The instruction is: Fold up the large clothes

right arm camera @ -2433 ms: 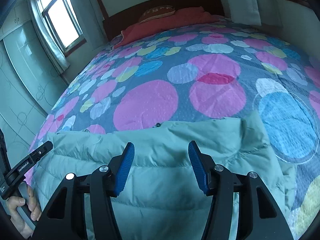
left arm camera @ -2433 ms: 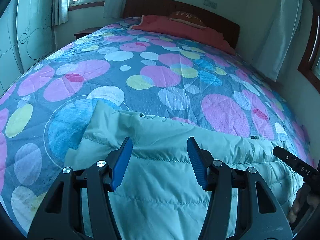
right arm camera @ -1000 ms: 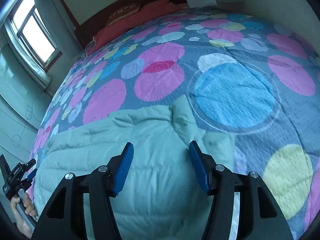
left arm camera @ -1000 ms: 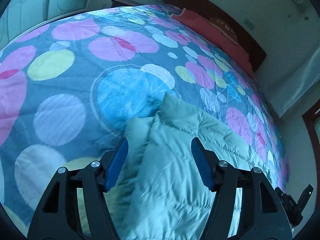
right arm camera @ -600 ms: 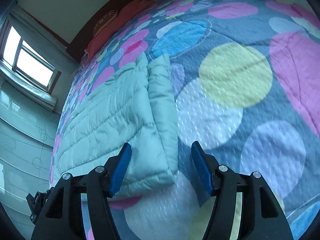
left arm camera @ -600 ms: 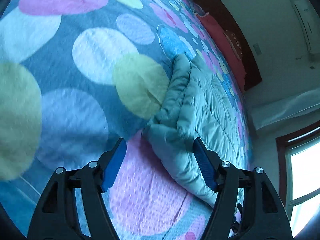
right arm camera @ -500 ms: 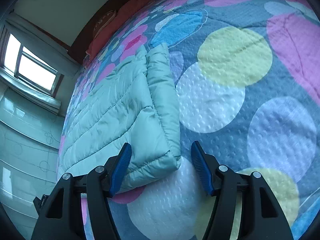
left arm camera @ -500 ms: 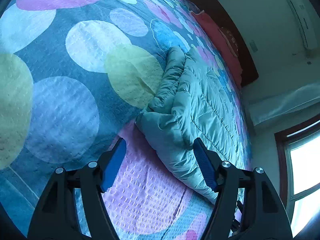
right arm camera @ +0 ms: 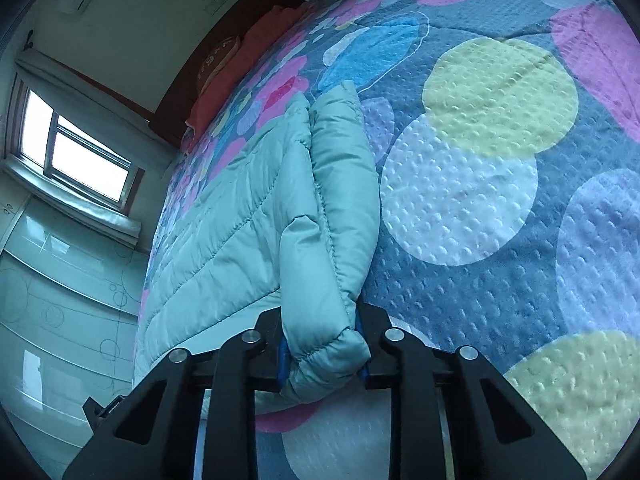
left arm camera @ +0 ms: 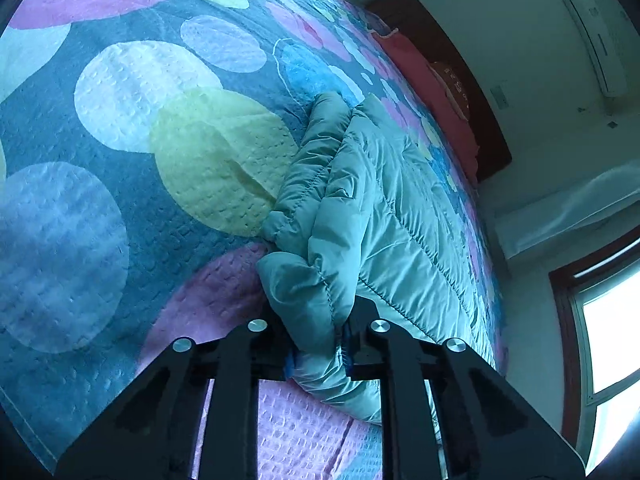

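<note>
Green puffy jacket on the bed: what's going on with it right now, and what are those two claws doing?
Left gripper shut on jacket corner. Right gripper shut on opposite corner. Jacket flat on bedspread. Nothing in the way.

Blue fingers (left arm camera: 347, 346) mostly behind jacket (left arm camera: 384, 216)

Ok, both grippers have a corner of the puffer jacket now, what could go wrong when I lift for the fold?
The left gripper and right gripper each pinch only a puffy corner of the jacket; the slick fabric could slip out. The sleeve folded along the edge may fall open. The bedspread might drag along.
</note>
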The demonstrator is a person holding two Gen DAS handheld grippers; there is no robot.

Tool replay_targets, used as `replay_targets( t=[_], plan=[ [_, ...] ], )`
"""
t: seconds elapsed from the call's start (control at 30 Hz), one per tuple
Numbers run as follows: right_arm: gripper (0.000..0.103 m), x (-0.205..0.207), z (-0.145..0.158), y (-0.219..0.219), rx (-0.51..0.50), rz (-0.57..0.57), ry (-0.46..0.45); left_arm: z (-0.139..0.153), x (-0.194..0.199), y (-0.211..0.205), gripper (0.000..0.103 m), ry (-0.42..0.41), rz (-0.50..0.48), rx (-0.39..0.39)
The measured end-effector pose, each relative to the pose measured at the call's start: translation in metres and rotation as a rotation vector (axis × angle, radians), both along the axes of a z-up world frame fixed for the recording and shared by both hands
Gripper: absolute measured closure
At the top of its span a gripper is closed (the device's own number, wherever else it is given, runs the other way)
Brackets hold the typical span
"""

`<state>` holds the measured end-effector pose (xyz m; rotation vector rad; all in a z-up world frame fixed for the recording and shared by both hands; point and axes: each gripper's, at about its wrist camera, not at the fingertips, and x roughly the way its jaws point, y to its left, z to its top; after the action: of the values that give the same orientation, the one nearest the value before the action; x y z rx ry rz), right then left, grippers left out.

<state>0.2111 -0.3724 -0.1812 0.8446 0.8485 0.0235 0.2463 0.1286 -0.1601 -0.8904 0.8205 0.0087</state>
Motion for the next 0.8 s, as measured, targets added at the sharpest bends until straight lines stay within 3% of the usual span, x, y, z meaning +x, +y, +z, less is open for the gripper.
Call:
replay_targets(
  t=[0.8],
  plan=[
    [0.084,-0.085,0.006,0.007,-0.005,0.031,0.004,0.005,-0.109,0.013,0.093,0.03,-0.013,-0.003]
  ],
)
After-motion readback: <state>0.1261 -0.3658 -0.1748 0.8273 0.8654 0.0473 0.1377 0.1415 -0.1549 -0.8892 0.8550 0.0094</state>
